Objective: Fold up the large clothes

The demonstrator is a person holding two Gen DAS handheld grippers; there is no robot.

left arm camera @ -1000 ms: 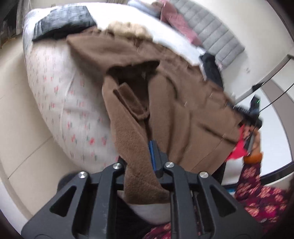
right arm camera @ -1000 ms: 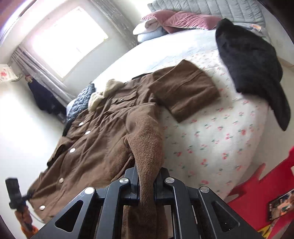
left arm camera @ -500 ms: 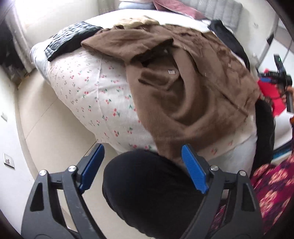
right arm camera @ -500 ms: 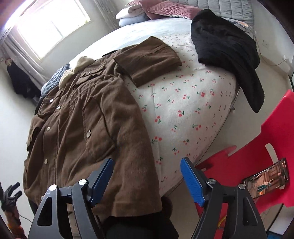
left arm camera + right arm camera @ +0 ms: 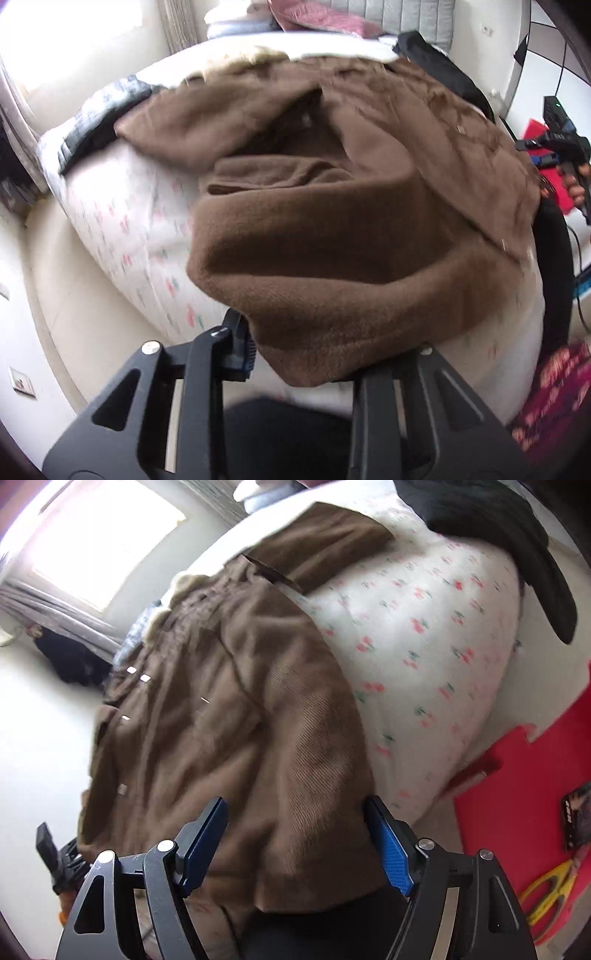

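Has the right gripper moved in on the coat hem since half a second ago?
Yes. The right gripper has closed in toward the bed: the brown coat hem now lies between its open jaws, not beyond them.

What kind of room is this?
Most likely a bedroom. There is a bed with a cherry-print sheet, pillows stacked at its head, and a brown coat spread out on it for folding.

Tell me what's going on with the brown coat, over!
Both grippers, left and right, open around the hem, not clamped. Brown coat spread on the bed. Black garment lies beyond, clear.
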